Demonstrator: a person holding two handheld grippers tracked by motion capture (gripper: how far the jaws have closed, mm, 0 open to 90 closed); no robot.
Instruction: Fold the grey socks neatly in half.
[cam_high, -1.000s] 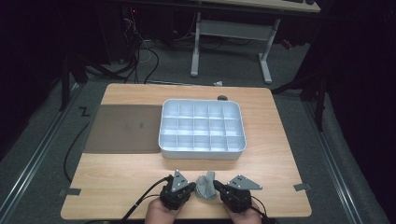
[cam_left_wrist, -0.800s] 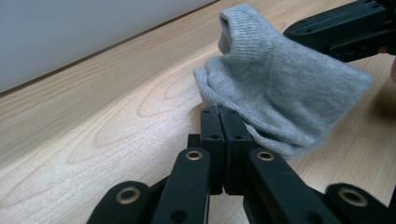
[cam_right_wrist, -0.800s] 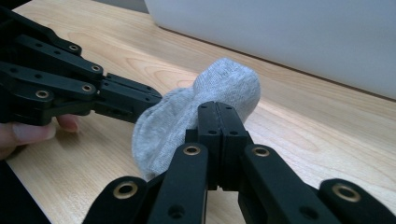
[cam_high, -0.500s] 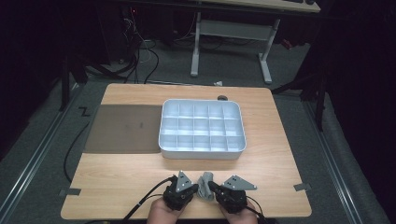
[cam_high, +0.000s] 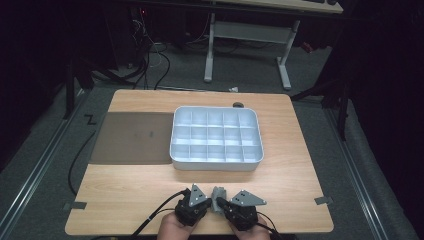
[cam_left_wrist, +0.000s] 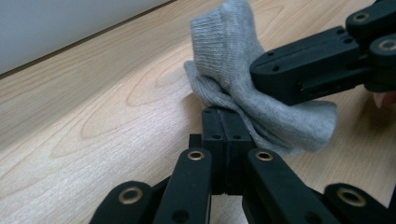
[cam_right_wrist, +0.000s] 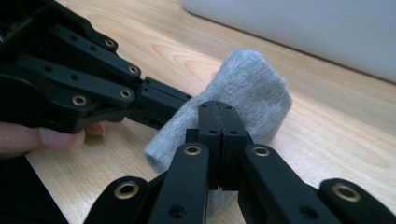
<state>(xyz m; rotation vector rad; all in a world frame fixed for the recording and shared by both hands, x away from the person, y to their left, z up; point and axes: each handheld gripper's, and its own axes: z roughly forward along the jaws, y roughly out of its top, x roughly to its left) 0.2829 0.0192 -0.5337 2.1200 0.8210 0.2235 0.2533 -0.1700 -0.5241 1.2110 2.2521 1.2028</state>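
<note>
Left hand-held gripper (cam_high: 206, 201) & right hand-held gripper (cam_high: 226, 204) pinch grey cloth (cam_high: 218, 194) at tabletop (cam_high: 300, 165) near edge; compartment tray (cam_high: 217, 162) behind.

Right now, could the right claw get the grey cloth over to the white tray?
Probably yes. The right claw is shut on the cloth, and bare tabletop lies between it and the tray. But the left claw pinches the cloth too and would need to release or follow.

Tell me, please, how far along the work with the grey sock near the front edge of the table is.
Early. Both the left gripper and the right gripper have their jaws clamped on the grey sock, bunched at the front of the table. The divided tray has nothing in it, so putting the sock there, if intended, is not yet done.
</note>
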